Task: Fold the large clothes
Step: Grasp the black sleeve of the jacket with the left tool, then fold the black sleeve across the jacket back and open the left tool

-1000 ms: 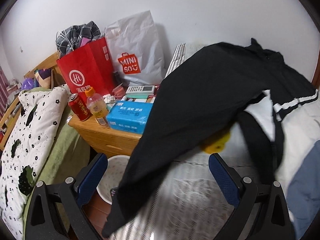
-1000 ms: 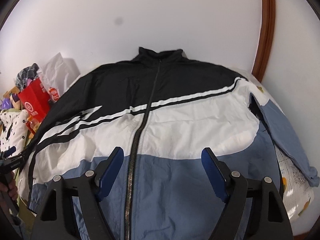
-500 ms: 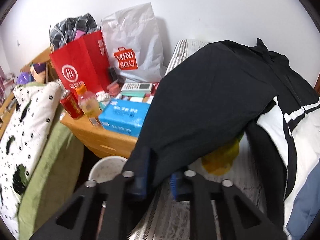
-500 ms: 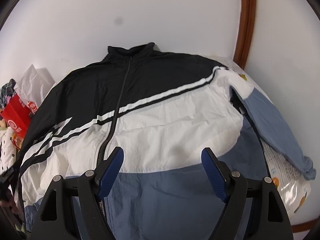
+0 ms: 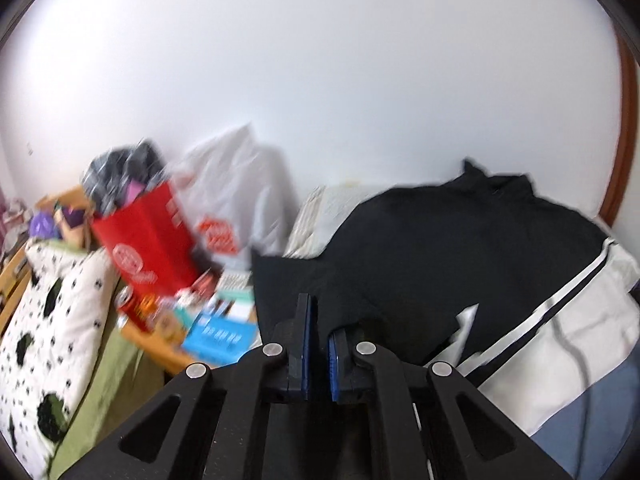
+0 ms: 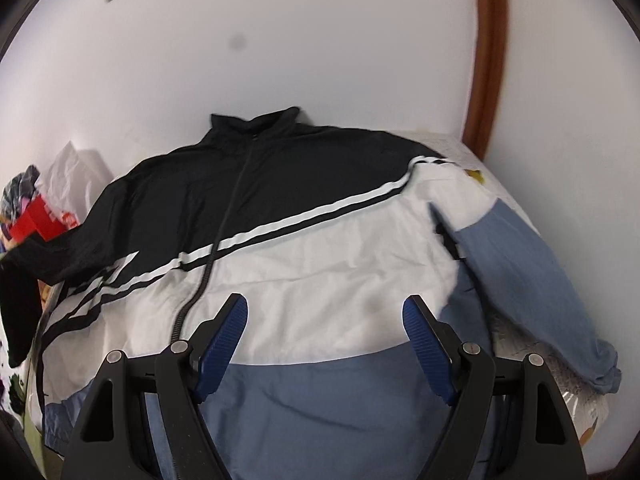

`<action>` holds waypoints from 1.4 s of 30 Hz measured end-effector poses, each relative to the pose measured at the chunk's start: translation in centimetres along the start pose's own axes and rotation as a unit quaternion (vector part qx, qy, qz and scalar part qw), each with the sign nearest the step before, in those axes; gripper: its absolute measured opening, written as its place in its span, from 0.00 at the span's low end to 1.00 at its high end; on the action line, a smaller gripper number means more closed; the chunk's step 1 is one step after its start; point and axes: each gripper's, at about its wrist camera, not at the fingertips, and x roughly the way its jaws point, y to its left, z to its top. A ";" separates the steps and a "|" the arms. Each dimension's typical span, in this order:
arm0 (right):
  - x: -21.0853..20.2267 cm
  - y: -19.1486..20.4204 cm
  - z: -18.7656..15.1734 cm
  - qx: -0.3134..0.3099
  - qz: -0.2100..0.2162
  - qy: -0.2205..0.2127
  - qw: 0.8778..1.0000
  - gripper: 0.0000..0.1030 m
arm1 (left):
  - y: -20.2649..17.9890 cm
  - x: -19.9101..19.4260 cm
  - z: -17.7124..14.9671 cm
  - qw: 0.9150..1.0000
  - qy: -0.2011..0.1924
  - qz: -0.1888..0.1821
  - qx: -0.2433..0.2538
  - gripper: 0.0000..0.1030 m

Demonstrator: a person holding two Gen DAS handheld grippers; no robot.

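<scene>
A large zip jacket (image 6: 320, 264), black on top, white in the middle and blue below, lies face up on the bed. My left gripper (image 5: 319, 330) is shut on the jacket's black sleeve (image 5: 320, 284) near its end and holds it raised over the bed's left side. The right wrist view shows that lifted black sleeve (image 6: 24, 276) at the far left edge. My right gripper (image 6: 325, 322) hovers open above the white and blue chest, with nothing between its fingers. The blue sleeve (image 6: 520, 276) lies flat at the right.
Left of the bed a wooden bedside table (image 5: 168, 354) carries a red bag (image 5: 148, 240), a white shopping bag (image 5: 236, 200), a blue tissue box (image 5: 220, 336) and cans. A spotted quilt (image 5: 44, 320) lies further left. A brown door frame (image 6: 486, 60) rises at the right.
My left gripper shut on the end of the black sleeve, then rose and carried it up. My right gripper drifted right over the jacket and stayed open.
</scene>
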 end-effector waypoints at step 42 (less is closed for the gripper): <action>2.1 -1.5 -1.5 -0.063 0.003 0.004 0.998 0.77 | -15.6 1.1 -0.2 0.981 0.079 -0.165 0.058 0.74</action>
